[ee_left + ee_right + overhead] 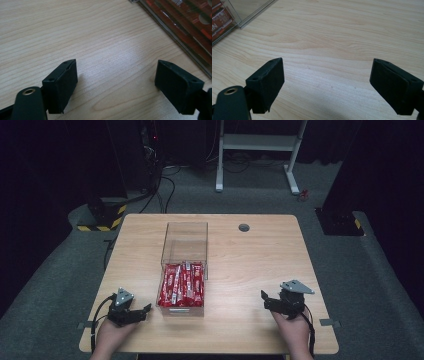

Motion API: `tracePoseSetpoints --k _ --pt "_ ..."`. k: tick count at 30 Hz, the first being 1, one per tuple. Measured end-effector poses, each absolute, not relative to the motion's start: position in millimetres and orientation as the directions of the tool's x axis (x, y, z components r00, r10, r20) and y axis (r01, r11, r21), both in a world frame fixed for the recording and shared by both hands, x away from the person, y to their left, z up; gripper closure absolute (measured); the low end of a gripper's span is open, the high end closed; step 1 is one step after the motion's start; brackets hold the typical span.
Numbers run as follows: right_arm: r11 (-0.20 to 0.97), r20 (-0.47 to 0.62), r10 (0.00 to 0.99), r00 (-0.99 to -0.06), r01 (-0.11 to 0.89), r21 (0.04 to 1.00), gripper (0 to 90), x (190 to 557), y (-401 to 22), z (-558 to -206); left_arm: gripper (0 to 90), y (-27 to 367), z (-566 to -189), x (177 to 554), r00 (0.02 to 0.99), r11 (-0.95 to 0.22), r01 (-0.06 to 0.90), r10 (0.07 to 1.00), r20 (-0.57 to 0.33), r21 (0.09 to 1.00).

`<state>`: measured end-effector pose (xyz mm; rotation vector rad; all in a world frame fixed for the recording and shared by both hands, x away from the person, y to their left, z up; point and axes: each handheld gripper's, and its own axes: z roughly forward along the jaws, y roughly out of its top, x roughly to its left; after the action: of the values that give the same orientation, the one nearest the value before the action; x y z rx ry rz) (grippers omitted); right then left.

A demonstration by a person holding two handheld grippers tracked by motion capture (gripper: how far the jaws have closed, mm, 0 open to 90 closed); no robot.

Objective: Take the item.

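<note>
A clear plastic box (184, 251) stands in the middle of the wooden table (250, 270). Its near half holds red snack packets (182, 284) lying side by side. My left gripper (142, 311) rests near the front left edge, just left of the box, open with bare wood between its jaws (116, 82). The box's corner with the red packets (190, 22) lies ahead of it to the right. My right gripper (265, 299) sits near the front right, open and holding nothing (327, 85), with the box's clear wall (242, 12) off to its upper left.
A round grey cable hole (244, 227) is set in the table's far side. A white desk frame (260, 150) stands on the carpet beyond the table. Black cables (165, 185) run across the floor at the back left. Bare wood lies between box and right gripper.
</note>
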<state>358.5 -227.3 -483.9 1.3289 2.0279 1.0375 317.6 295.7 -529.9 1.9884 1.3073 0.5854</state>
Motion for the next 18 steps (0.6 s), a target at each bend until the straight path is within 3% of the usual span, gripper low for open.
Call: tracePoseSetpoints --k 18 --pt "0.237 0.003 0.893 -0.451 0.474 0.848 13.3 356 -207 -469 19.0 297 -530 316 0.398 -0.265 0.615 0.918 -0.002 0.743"
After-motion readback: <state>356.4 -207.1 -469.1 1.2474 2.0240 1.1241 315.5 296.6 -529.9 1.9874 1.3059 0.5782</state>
